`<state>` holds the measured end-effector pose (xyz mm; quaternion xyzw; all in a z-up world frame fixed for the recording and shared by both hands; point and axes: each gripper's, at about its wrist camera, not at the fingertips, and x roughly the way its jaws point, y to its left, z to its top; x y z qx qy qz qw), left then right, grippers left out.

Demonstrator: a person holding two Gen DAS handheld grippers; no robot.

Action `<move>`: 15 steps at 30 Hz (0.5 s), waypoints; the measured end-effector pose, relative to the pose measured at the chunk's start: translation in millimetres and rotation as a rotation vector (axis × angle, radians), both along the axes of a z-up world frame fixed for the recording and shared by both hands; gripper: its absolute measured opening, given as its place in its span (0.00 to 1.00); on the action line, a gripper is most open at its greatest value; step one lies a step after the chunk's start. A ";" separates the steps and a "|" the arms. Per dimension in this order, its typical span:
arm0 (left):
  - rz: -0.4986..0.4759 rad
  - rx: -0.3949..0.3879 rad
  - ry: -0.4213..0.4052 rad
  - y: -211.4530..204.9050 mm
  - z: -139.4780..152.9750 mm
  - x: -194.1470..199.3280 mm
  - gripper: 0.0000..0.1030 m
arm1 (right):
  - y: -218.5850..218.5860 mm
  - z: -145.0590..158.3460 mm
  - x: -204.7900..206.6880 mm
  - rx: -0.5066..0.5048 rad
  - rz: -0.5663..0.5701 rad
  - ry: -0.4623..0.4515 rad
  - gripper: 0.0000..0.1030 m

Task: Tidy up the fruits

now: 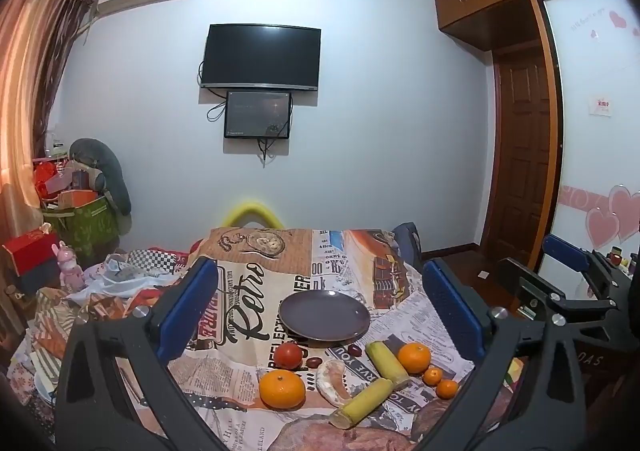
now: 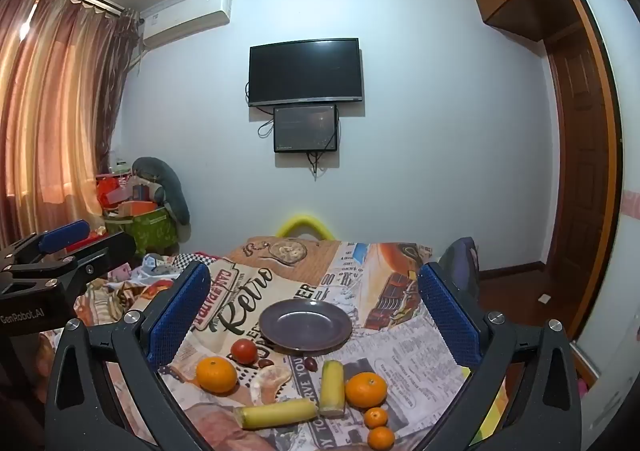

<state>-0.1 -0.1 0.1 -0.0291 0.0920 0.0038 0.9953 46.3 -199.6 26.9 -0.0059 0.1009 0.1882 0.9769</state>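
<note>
A dark purple plate (image 1: 324, 315) (image 2: 306, 325) lies empty on the newspaper-print cloth. In front of it lie a tomato (image 1: 288, 355) (image 2: 243, 351), two large oranges (image 1: 281, 389) (image 1: 414, 357), two small oranges (image 1: 433, 376) (image 1: 447, 389), two yellow-green sugarcane pieces (image 1: 387, 365) (image 1: 362, 403), a peeled pomelo wedge (image 1: 332, 381) (image 2: 270, 381) and two dark red dates (image 1: 355, 350) (image 1: 314, 362). My left gripper (image 1: 320, 307) is open and empty above the fruit. My right gripper (image 2: 314, 311) is open and empty, to its right.
The cloth-covered table (image 2: 400, 283) stands before a white wall with a TV (image 1: 260, 57). A cluttered bed with boxes and toys (image 1: 80, 227) is at the left. A wooden door (image 1: 524, 155) and floor are at the right. A yellow foam loop (image 2: 305, 225) rises behind the table.
</note>
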 end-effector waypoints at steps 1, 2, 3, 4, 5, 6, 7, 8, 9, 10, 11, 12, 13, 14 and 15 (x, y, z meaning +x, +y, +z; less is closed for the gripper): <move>-0.001 -0.004 0.002 0.5 -0.1 0.1 1.00 | -0.3 0.1 0.1 0.001 -0.002 0.001 1.00; 0.000 -0.008 0.003 1.3 -0.1 0.1 1.00 | -0.7 0.3 0.1 0.003 -0.003 0.001 1.00; 0.000 -0.011 0.005 2.2 -0.3 0.2 1.00 | 0.2 -1.5 -0.4 0.005 -0.004 0.003 1.00; 0.000 -0.015 0.007 3.3 -0.4 0.4 1.00 | 0.1 -1.6 -0.5 0.006 -0.005 0.005 1.00; 0.001 -0.020 0.009 4.7 -0.7 0.6 1.00 | 0.0 -1.7 -0.7 0.007 -0.007 0.005 1.00; 0.001 -0.024 0.011 6.3 -0.9 0.8 1.00 | -0.1 -1.7 -1.0 0.008 -0.009 0.006 1.00; 0.001 -0.028 0.013 8.1 -1.1 1.0 1.00 | -0.3 -1.7 -1.3 0.009 -0.010 0.006 1.00; -0.007 -0.016 0.008 6.5 3.4 1.0 1.00 | -0.4 -1.7 -1.6 0.010 -0.012 0.007 1.00; -0.006 -0.006 0.007 2.0 -0.2 1.5 1.00 | 0.4 -2.5 -0.2 0.012 -0.012 0.012 1.00; -0.006 -0.007 0.007 2.7 -0.2 1.6 1.00 | -5.2 -3.2 1.9 0.020 -0.013 0.017 1.00; -0.007 -0.008 0.008 3.5 -0.2 1.8 1.00 | -5.4 -3.4 1.8 0.020 -0.015 0.017 1.00; -0.008 -0.009 0.008 4.5 -0.2 2.1 1.00 | -6.2 -3.2 2.1 0.021 -0.016 0.018 1.00; -0.009 -0.004 0.010 2.0 -0.6 2.1 1.00 | -6.3 -3.3 2.0 0.023 -0.018 0.020 1.00; -0.012 0.004 0.011 -1.7 -1.5 2.0 1.00 | -6.7 -3.2 1.9 0.024 -0.018 0.021 1.00; -0.013 0.004 0.011 -1.7 -1.8 2.2 1.00 | -7.1 -3.1 1.8 0.025 -0.018 0.022 1.00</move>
